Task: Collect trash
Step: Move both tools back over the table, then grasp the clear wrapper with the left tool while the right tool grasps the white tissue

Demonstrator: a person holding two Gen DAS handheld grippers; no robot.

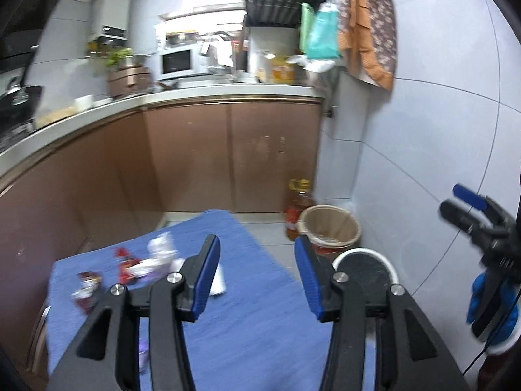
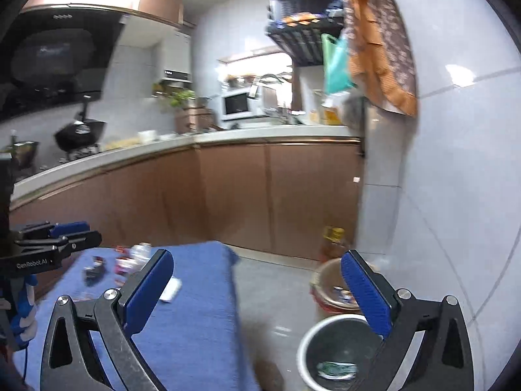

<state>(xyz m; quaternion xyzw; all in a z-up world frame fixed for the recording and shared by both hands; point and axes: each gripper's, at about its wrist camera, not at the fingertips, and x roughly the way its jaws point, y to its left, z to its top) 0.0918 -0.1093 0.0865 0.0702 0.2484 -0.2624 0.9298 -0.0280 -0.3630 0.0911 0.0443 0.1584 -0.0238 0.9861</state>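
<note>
Lying scattered on the blue-covered desk (image 1: 247,325) are the scraps that remain to be gathered: a dark red wrapper (image 1: 87,288) at the left edge, a second red wrapper (image 1: 125,262) next to it, a crumpled white and purple packet (image 1: 159,254) behind that, and a flat white piece (image 1: 217,281) just beside the left tongs' left finger. All of them are blurred, so what they once held cannot be told. A purple scrap (image 1: 143,352) shows low between the tongs' arms, partly hidden.

Some collecting looks done already. The white-rimmed bin (image 2: 338,352) on the floor to the right of the desk holds a greenish wrapper (image 2: 335,369) at its bottom, and the brown basket (image 2: 329,280) behind it has small colourful bits inside, though whether these belong to this job is unclear. By that reckoning the task seems early to midway, with at least four pieces left on the desk.

Both tools are empty. The left tongs (image 1: 257,277) hang over the desk with fingers spread wide, nothing between them. The right tongs (image 2: 257,296) are likewise wide open and bare, poised over the desk's right edge and the bins.

Around all this stand brown cabinets (image 1: 228,156), and an oil bottle (image 1: 298,208) in the corner.
</note>
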